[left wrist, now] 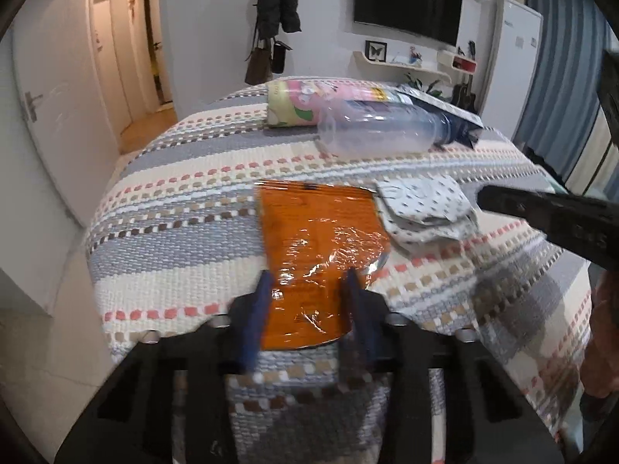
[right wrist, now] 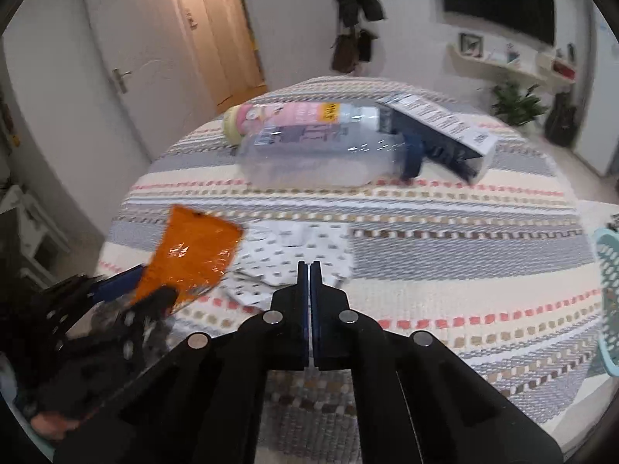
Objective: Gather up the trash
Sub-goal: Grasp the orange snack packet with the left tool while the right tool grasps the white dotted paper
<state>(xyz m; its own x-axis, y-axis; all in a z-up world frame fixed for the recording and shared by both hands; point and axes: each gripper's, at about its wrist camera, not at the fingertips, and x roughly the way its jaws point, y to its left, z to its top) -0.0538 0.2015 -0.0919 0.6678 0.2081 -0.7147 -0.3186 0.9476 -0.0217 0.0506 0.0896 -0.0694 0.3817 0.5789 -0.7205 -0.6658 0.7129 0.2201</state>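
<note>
While the left tool (left wrist: 309, 286) is clamped on the orange wrapper (left wrist: 321, 228) lying on the desk (left wrist: 174, 208), the right tool (right wrist: 309, 270) sits pressed together, empty, over the dotted packet (right wrist: 294, 255).

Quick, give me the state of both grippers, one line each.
Left gripper: closed on the near end of the orange wrapper.
Right gripper: shut, tips at the dotted white packet; grip cannot be told.
</note>
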